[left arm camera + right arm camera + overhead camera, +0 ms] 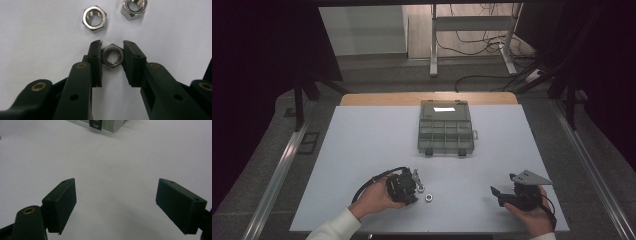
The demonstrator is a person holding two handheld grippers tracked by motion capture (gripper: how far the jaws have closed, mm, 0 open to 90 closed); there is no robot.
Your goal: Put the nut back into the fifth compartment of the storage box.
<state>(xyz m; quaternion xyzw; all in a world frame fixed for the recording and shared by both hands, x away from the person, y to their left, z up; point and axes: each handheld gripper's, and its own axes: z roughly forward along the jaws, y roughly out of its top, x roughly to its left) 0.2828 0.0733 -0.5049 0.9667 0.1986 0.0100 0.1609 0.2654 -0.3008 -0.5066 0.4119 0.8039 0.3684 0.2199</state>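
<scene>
- looking along the left gripper (112, 56) in its own view, we find a hex nut (113, 56) clamped between the two black jaws, the pads pressing its opposite flats.
- we read that nut as lying flat on the white table (37, 45), its threaded hole facing up at the camera, right at the jaw tips.
- we count two more nuts beyond the tips in the same view: a second nut (94, 18) just past the held one and a little to the left, and a third nut (134, 8) further off to the right, near the top edge; both lie apart from the jaws.
- in the high view we see the left gripper (411, 186) low over the table near the front edge, held in the left hand (374, 197), with a loose nut (429, 197) just beside it on the right.
- we see the right gripper (501, 196) in the right hand (532, 212) well apart on the right side, resting near the table's front edge.
- in the right gripper view its jaws stand wide with nothing but bare table between them.
- we note a grey compartment box (445, 129) at the far middle of the table, well away from both grippers; its near corner (107, 125) appears at the top of the right gripper view.
</scene>
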